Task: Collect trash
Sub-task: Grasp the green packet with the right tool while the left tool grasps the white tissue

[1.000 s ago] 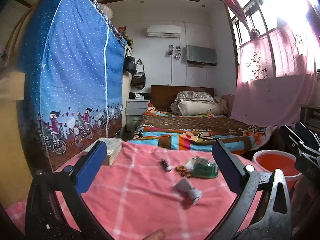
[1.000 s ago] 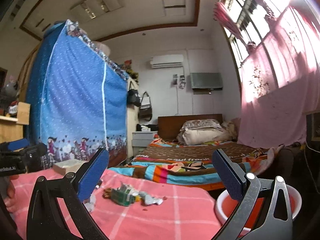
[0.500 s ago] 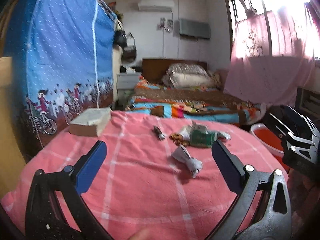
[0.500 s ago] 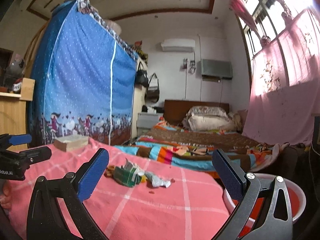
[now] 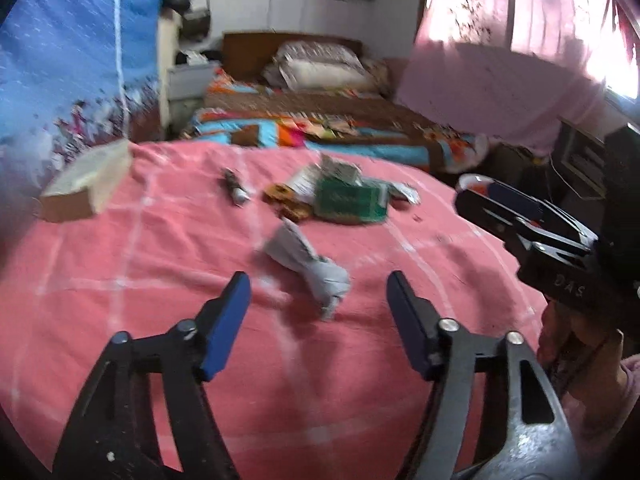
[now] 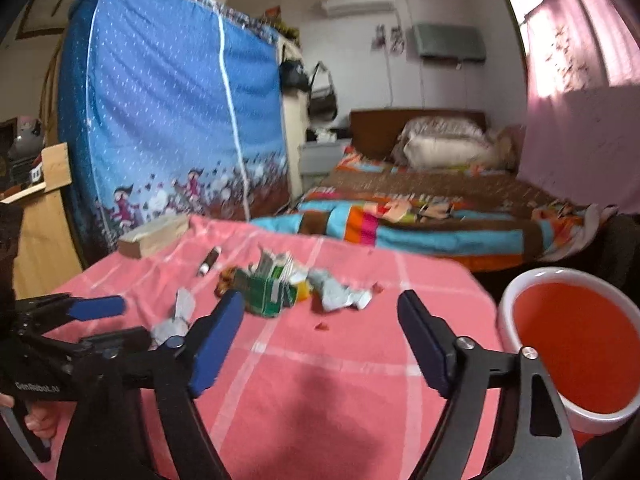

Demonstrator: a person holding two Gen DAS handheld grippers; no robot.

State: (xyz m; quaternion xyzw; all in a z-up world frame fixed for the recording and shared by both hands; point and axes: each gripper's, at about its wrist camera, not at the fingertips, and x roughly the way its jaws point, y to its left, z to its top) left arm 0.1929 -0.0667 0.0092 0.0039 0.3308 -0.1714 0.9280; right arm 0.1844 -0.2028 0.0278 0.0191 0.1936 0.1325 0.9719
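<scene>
Trash lies on a table under a pink checked cloth (image 5: 160, 280). A crumpled grey wrapper (image 5: 304, 264) is nearest. Behind it sit a torn green carton (image 5: 348, 200), brown scraps (image 5: 286, 200), a small dark tube (image 5: 236, 188) and a silver wrapper (image 6: 340, 296). My left gripper (image 5: 317, 286) hovers just short of the grey wrapper; its jaws are closing, and the wrapper's near end shows between them, untouched. My right gripper (image 6: 320, 304) hangs over bare cloth before the green carton (image 6: 264, 292), its jaws closing on nothing.
A red bin with a white rim (image 6: 572, 344) stands off the table's right edge. A book-like box (image 5: 84, 180) lies at the far left corner. Behind are a bed (image 6: 420, 200), a blue fabric wardrobe (image 6: 168, 112) and a pink curtain (image 5: 500, 92).
Both grippers have tipped downward and come closer to the cloth and the trash. Their jaws stand narrower than before. The trash has not moved.
</scene>
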